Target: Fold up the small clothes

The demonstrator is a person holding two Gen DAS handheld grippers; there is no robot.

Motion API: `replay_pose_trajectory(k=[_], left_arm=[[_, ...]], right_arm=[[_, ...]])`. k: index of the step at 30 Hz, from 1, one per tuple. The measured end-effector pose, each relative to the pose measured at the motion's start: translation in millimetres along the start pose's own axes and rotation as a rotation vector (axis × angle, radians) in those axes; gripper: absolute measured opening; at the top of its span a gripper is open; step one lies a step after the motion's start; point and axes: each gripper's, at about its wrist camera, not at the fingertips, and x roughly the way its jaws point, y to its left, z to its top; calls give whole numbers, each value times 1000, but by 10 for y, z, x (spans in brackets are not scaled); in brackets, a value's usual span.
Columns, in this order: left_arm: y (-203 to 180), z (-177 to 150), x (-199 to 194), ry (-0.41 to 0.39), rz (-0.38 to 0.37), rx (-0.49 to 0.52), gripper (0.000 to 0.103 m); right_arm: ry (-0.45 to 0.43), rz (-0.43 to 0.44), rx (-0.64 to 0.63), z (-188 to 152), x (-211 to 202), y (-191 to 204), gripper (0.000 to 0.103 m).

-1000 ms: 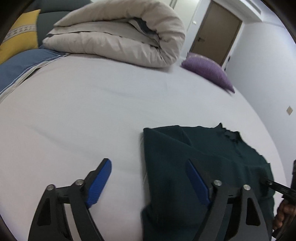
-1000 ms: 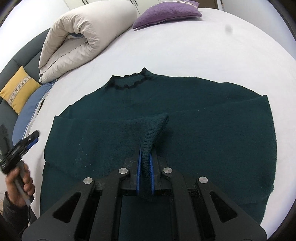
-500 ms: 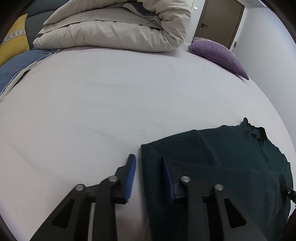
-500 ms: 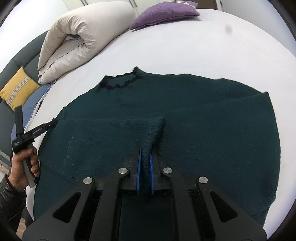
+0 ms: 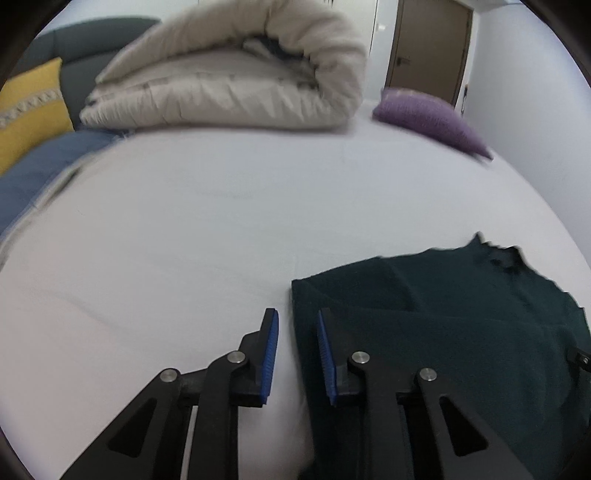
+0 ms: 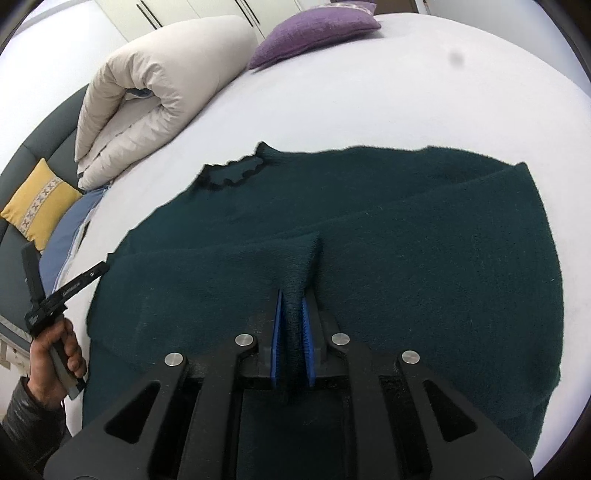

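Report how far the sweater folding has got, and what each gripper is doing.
Done: the dark green knit sweater lies flat on the white bed, both sides folded inward.

In hand: the right gripper pinches a ridge of knit at the near edge. The left gripper, jaws just closing, straddles the sweater's left edge without clamping it.

Left: gripping that edge and folding the sweater smaller.

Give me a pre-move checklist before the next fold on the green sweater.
1. Right gripper shut on a pinch of sweater: ok.
2. Left gripper gripping the sweater edge: not ok; jaws just closing, straddling the edge with a gap.
3. Sweater flat apart from the pinched ridge: ok.
4. Bed sheet beside the sweater free for folding: ok.
5. Duvet and purple pillow apart from the sweater: ok.
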Motion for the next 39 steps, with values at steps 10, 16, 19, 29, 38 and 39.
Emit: replay_pose_trajectory(k=[10,16,19,29,38,39], left_arm=[[-244,-446,-46,89,17,114,42],[-125,-480,12,78,3,80,48],[-57,-504,6,68,0,55,52],[-50,-555,1,71,3,46,56],[-26,-554,-1,65,-10,33,57],[-25,-557,2,64,-11,31,57]], right_arm=[[14,-59,-28,27,40,-22,7],[-41,-103,-12,133,-74,-37,3],[-20,-78,-26,122,-41,-25,3],[18,-19,-17,112,14,-11,10],[-30,-95,-29,117,-65,8,2],[-22,-108,-28,107,-28,-23,2]])
